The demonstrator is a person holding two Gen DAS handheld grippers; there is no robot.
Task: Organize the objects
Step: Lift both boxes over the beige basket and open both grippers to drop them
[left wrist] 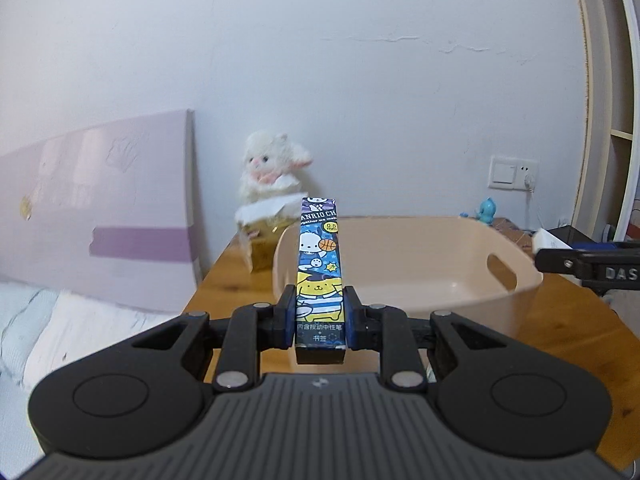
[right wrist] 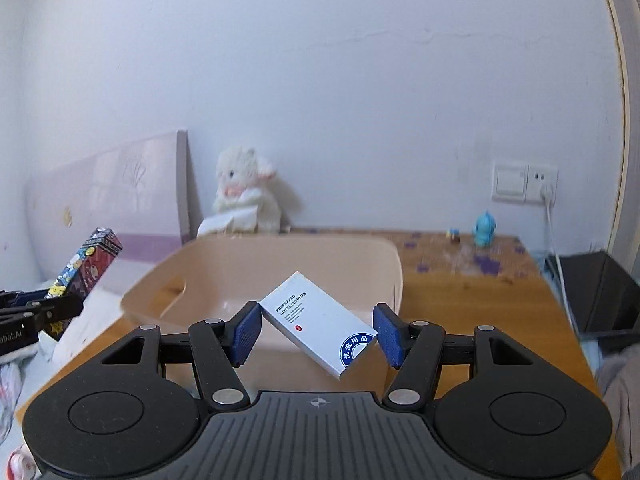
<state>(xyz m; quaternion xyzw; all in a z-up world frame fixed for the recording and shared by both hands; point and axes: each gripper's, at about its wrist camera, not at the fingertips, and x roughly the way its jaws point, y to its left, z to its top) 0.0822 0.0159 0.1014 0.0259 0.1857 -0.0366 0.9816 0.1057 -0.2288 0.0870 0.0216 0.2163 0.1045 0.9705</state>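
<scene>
My left gripper (left wrist: pixel 320 314) is shut on a tall cartoon-printed pen box (left wrist: pixel 320 264), held upright in front of the beige plastic basket (left wrist: pixel 400 280). The pen box also shows in the right wrist view (right wrist: pixel 86 266) at the left. My right gripper (right wrist: pixel 318 330) is wide, with a white hotel-supplies box (right wrist: pixel 320 322) tilted between its blue pads (right wrist: pixel 246 332); the box touches the pads only at its corners, above the near rim of the basket (right wrist: pixel 264 276). The basket's inside looks empty.
A wooden table (right wrist: pixel 472 304) carries the basket, a white plush toy (right wrist: pixel 244 196) at the back wall, a small blue figure (right wrist: pixel 485 229) and purple scraps. A pink headboard (left wrist: pixel 100 208) and bed lie left. A wall socket with cable (right wrist: pixel 542 184) and a dark bin (right wrist: pixel 600 296) stand right.
</scene>
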